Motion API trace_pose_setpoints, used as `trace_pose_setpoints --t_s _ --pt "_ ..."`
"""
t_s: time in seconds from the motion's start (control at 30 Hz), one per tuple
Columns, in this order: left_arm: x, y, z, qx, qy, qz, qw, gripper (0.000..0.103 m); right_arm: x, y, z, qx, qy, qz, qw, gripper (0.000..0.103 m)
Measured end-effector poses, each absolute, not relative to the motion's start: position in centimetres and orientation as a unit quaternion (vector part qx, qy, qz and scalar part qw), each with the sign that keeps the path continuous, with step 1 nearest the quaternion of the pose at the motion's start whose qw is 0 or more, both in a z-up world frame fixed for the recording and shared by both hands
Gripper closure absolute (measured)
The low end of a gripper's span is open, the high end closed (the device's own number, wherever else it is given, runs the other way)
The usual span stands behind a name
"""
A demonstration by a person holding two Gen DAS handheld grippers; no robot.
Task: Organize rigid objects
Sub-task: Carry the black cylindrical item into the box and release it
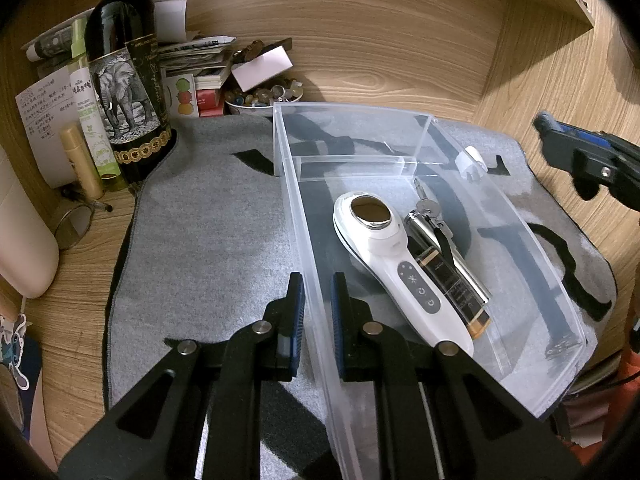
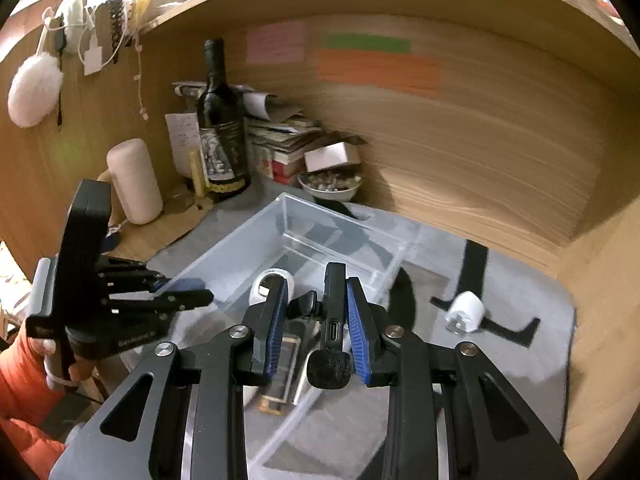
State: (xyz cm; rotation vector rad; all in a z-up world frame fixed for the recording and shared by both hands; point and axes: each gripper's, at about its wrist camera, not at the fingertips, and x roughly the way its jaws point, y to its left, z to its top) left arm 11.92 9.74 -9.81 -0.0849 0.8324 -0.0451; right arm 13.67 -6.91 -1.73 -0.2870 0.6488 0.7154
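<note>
A clear plastic bin (image 1: pixel 404 128) lies on a grey mat (image 1: pixel 208 232). Inside it are a white handheld device (image 1: pixel 396 268) and a silver-and-black lighter-like item with keys (image 1: pixel 452 264). My left gripper (image 1: pixel 318 300) straddles the bin's left wall (image 1: pixel 308 264), shut on it. My right gripper (image 2: pixel 316 300) is shut on a small black wireless microphone (image 2: pixel 334 320) with a foam tip, held above the bin (image 2: pixel 320 216). The left gripper (image 2: pixel 188 296) shows at the left of the right wrist view. A small white cylinder (image 2: pixel 466 310) lies on the mat to the right of the bin.
A dark wine bottle (image 1: pixel 124 76), spray bottle (image 1: pixel 90 112), papers and a bowl of stones (image 1: pixel 262 96) crowd the back left corner. A cream cylinder (image 2: pixel 134 180) stands at left. Wooden walls enclose the desk behind and to the right.
</note>
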Motion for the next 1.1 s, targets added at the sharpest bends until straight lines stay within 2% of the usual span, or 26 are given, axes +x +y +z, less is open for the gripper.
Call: trace_pose_setpoints --t_s 0.53,0.83,0.93,1.0,1.1 --pt "12.0 9.7 -9.9 -0.041 0.403 -0.022 0.914 0.092 15.5 -2.7 -6.5 -0.198 0.385 0.371 0.822 0.076" --pt "12.0 9.7 -9.9 -0.041 0.403 -0.022 0.914 0.092 15.8 -2.6 -7.4 -0.201 0.413 0.374 0.806 0.076" --pt "12.0 9.7 -9.9 -0.041 0.403 -0.022 0.914 0.092 15.9 -2.8 -7.1 -0.195 0.413 0.368 0.81 0.069" --pt "12.0 9.6 -9.9 -0.041 0.403 -0.022 0.914 0.092 15.8 -3.0 -6.6 -0.188 0.405 0.365 0.817 0.06" --pt "12.0 9.6 -9.9 -0.041 0.403 -0.022 0.914 0.092 15.7 -3.5 -5.8 -0.18 0.394 0.364 0.825 0.06"
